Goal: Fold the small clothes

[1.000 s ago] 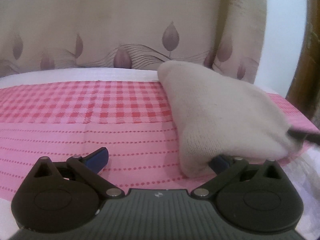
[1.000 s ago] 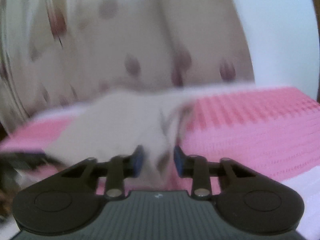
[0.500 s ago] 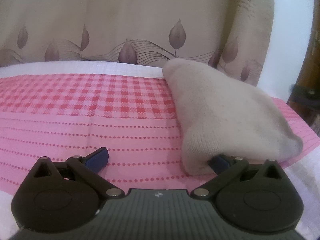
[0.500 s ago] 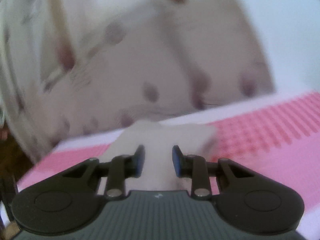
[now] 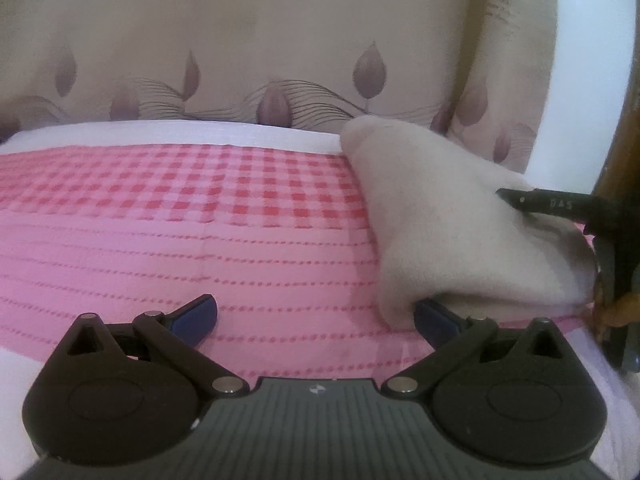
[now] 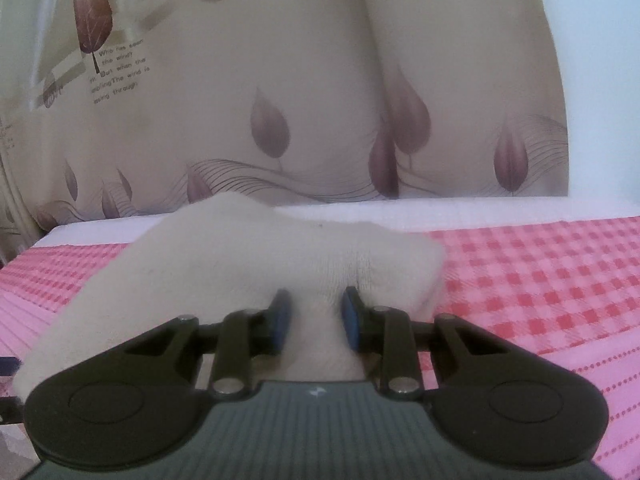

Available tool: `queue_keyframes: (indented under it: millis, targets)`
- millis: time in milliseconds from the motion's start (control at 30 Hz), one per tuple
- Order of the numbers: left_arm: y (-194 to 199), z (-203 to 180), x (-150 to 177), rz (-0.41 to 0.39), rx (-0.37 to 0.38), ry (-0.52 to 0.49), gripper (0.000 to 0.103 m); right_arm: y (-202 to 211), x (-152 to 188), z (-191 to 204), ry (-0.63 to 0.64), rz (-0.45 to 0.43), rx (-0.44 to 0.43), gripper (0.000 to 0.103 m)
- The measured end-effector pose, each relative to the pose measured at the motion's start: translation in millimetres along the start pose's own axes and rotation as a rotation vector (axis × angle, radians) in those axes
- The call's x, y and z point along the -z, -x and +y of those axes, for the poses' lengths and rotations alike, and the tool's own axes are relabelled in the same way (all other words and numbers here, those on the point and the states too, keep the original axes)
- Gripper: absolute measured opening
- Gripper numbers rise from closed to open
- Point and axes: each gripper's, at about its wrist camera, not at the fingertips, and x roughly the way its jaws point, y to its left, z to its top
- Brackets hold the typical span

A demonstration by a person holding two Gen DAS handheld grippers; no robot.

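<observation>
Right tool [image 6: 314,316] pinches the cream garment [image 6: 248,264]; left tool [image 5: 316,316] spread beside it. A shallow bite may slip, spoiling the fold.

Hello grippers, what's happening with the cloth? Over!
Left gripper open, one pad under the cream knitted cloth. Right gripper shut on it. Nothing blocking on pink checked cover.
</observation>
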Motion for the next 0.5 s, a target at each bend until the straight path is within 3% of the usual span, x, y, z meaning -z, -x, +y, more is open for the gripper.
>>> queue_keyframes:
  millis: [133,233,333,500]
  targets:
    - [19,16,3,-0.032,-0.005,0.050,0.103,-4,2,-5,-0.041,0.001,-0.034,0.028]
    - [35,20,1,-0.099,0.061,0.062,0.103,-1,5,-11,-0.086,-0.008,-0.062,0.028]
    - [40,5,-15,-0.156,0.122,0.027,0.103,1,6,-10,-0.077,-0.015,-0.063,0.030]
    - [16,-36,-56,-0.200,0.160,-0.019,0.103,1,6,-9,-0.074,-0.020,-0.060,0.030]
